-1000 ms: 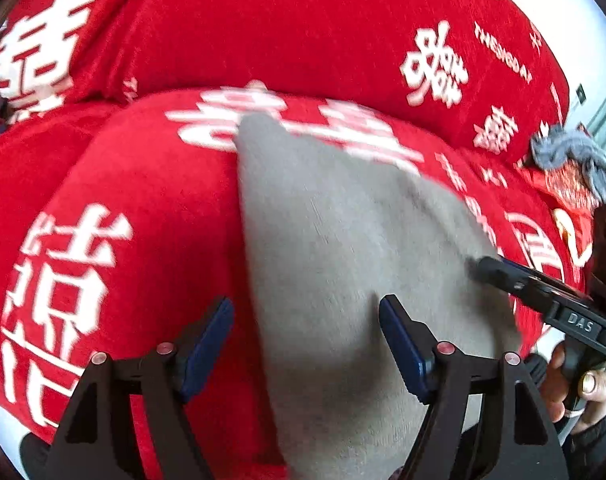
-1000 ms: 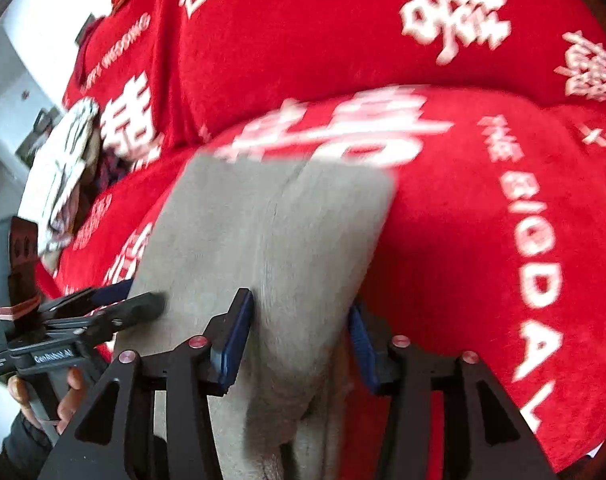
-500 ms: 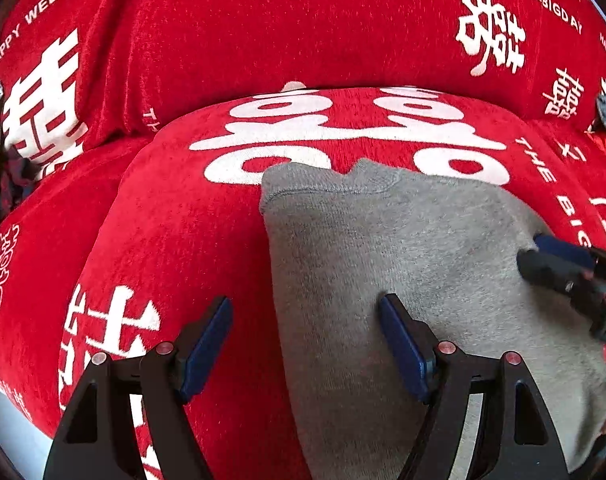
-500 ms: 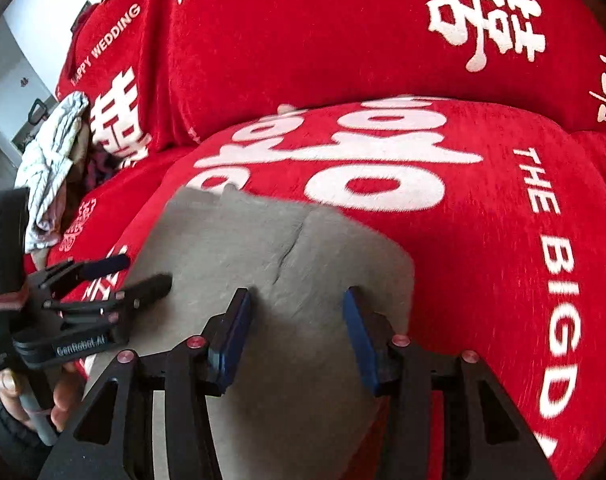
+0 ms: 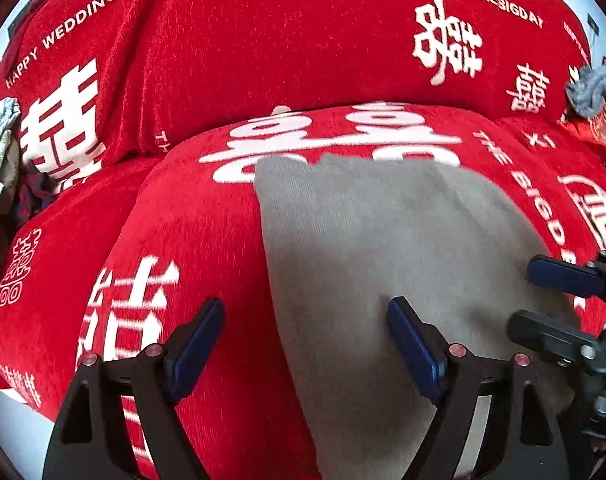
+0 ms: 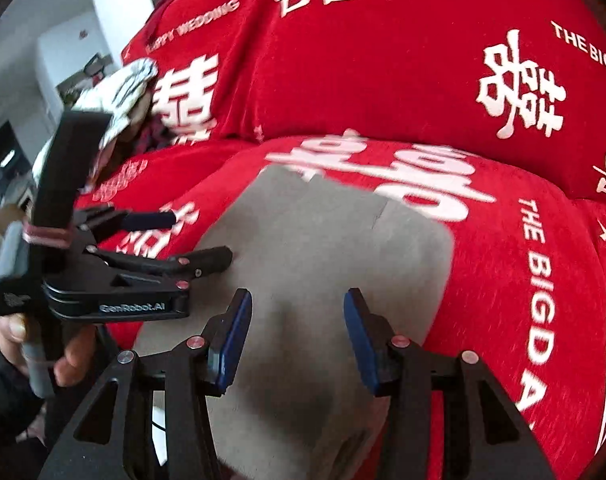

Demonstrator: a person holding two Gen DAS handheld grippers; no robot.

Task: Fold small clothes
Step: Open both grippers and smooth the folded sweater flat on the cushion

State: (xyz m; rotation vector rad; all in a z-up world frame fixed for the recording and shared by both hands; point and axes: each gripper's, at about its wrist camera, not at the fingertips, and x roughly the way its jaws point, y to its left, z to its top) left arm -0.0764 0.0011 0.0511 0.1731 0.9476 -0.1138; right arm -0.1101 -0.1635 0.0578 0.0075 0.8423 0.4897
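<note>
Grey knit garment (image 5: 383, 248), soft rectangular piece w/ one seam crease, lies flat on red plush sofa cover (image 5: 207, 240) w/ white characters + "HAPPY WEDDING" lettering. Long axis runs away from both cams, near end under the tools, far edge toward the backrest. Left hand-held gripper (image 5: 305, 350) straddles garment's left edge: one pad over red cover, other over grey cloth; released, jaws wide, holding nothing. Right hand-held gripper (image 6: 297, 340) sits over garment's near-right part, also released, nothing between pads. Both about equally near; contact w/ cloth can't tell. Probably next fold: needs near edge pinched & carried toward far edge. Looks smooth, few wrinkles, far edge slightly uneven. Striped cloth heap (image 6: 119, 92) off to the left, well apart.
</note>
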